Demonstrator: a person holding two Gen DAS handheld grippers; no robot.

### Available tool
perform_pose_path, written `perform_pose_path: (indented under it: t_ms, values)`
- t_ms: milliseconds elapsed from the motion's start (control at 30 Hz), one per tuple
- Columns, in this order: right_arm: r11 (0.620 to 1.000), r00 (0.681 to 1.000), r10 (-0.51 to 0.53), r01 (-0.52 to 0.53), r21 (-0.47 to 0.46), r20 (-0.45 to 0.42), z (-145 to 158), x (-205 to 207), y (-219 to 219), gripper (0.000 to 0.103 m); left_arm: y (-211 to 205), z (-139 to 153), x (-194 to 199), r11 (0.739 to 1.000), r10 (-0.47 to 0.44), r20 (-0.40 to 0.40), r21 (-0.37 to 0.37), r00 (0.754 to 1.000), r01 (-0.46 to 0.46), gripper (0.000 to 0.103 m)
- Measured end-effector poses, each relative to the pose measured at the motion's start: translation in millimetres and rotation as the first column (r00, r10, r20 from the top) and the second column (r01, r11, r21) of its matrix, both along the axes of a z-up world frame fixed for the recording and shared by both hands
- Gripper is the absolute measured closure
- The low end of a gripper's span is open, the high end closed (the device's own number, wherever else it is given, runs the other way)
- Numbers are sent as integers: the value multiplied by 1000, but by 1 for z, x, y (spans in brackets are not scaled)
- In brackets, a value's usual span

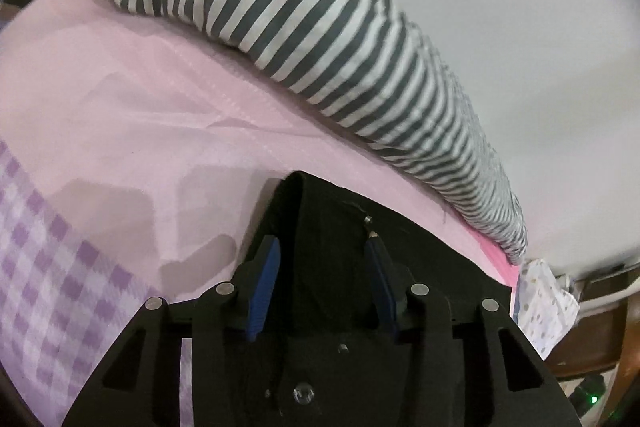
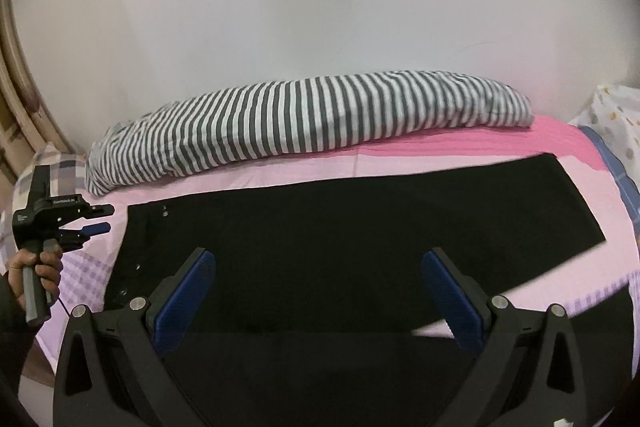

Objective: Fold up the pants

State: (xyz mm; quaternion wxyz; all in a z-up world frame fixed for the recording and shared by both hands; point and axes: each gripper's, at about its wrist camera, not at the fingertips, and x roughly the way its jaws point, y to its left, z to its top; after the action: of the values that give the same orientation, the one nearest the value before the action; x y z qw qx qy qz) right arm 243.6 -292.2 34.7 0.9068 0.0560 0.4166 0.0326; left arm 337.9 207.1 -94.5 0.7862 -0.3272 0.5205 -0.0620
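Black pants [image 2: 360, 227] lie flat lengthwise on the pink bed sheet [image 2: 440, 151], with the waist and its metal buttons at the left and the leg ends at the right. My right gripper [image 2: 316, 263] hovers over the middle of the pants, open wide and holding nothing. A hand holds my left gripper [image 2: 110, 218] at the waist's left edge, its jaws apart. In the left wrist view a corner of the pants [image 1: 320, 211] lies between and beyond the blue pads of the left gripper [image 1: 322, 237]. The pads do not press on the cloth.
A long grey-and-white striped pillow [image 2: 312, 123] lies along the white wall behind the pants, also in the left wrist view [image 1: 320, 39]. A purple checked cloth [image 1: 48, 267] covers the bed's near left side. Spotted white fabric [image 2: 616, 111] sits at the far right.
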Motion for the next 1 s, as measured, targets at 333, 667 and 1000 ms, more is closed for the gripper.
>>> perform_pose_path:
  t_ms: [333, 667, 1000]
  values:
    - [995, 992, 88, -91, -30, -89, -34, 89, 19, 0, -6, -35, 38, 994, -57, -25, -92, 998, 55, 65]
    - [895, 869, 434, -447, 1, -239, -74, 177, 35, 0, -26, -30, 41, 995, -103, 60, 9, 993, 102, 93]
    - [681, 569, 708, -706, 193, -419, -110, 241, 45, 10, -22, 19, -8, 990, -46, 318, -109, 947, 85, 98]
